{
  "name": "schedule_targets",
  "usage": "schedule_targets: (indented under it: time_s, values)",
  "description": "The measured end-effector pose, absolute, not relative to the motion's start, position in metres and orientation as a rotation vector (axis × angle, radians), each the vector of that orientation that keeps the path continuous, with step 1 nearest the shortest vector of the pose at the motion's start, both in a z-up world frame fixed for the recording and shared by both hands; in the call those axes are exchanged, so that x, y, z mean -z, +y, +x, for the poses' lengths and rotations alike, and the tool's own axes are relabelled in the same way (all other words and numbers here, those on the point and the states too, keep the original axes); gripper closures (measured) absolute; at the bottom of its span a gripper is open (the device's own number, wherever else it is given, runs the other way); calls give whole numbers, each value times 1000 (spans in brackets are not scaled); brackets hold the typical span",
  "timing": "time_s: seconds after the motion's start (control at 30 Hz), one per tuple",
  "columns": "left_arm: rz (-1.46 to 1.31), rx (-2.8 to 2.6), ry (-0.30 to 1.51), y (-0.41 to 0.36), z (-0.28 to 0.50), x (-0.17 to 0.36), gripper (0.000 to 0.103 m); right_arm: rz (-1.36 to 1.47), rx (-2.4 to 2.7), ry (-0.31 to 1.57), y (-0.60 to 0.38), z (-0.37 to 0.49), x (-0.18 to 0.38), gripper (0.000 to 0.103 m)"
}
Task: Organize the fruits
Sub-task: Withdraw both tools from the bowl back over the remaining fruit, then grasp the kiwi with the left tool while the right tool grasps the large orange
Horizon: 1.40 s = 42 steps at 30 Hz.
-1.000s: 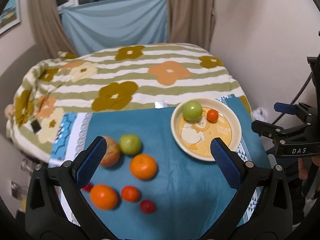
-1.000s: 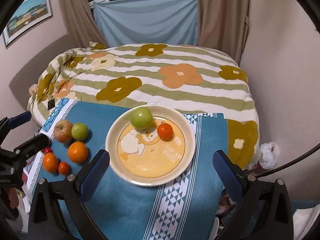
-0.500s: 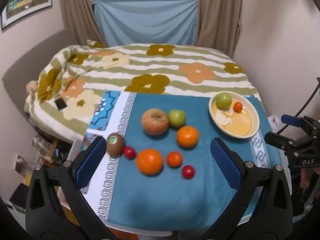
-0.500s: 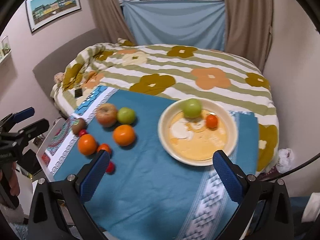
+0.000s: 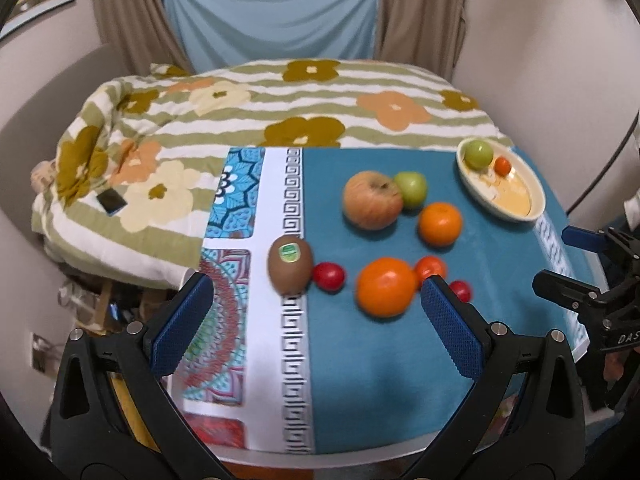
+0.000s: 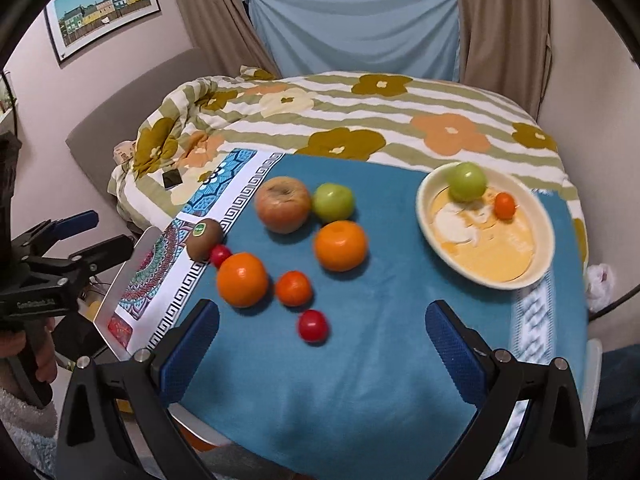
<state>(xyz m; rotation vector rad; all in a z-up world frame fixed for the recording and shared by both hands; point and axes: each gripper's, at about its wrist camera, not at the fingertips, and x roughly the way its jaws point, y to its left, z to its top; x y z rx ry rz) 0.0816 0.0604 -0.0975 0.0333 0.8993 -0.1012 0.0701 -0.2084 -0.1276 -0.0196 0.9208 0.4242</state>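
Observation:
On the blue cloth lie a kiwi (image 5: 290, 265), a russet apple (image 5: 372, 200), a green apple (image 5: 412, 189), two oranges (image 5: 386, 292) (image 5: 440, 223), a small tangerine (image 5: 430, 267) and two red tomatoes (image 5: 329, 276) (image 6: 313, 325). The cream plate (image 6: 532, 276) at the right holds a green apple (image 6: 467, 181) and a small tangerine (image 6: 504, 205). My left gripper (image 5: 316, 320) is open and empty, above the table's near left. My right gripper (image 6: 322, 344) is open and empty, above the near edge.
A flowered striped duvet (image 6: 360, 120) covers the bed behind the table. A phone (image 5: 111, 201) lies on the duvet at the left. Walls stand close on the right. The table's front edge (image 5: 360, 450) is just below the grippers.
Both grippers have drawn back and swung left; the fruit group now fills the middle of both views and the plate sits far right. No fruit has moved.

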Motion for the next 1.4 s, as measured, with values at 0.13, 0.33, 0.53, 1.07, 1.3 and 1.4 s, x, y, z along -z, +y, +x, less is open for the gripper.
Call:
schedule_targets:
  time_s: [0.13,0.33,0.53,1.07,1.3,1.4]
  values:
    - [63,141,922,82,97,115,0,-9,-407,932,-182,69,143,0]
    - [74,196,968,102,130,143,0,41,-382,988,-153,75,168,0]
    - [118,270,1017,101,151,171,3,24,-357,1001,-128,83,184,6]
    - [207,384,1095,94,179,213,22,35,-370,1074,-100,98,214,28]
    - [186,405,1097,94,186,217,25,35,-373,1075,-97,102,216,29]
    - [181,426,1108,90,187,219,43,36,-371,1076,-97,104,218,32]
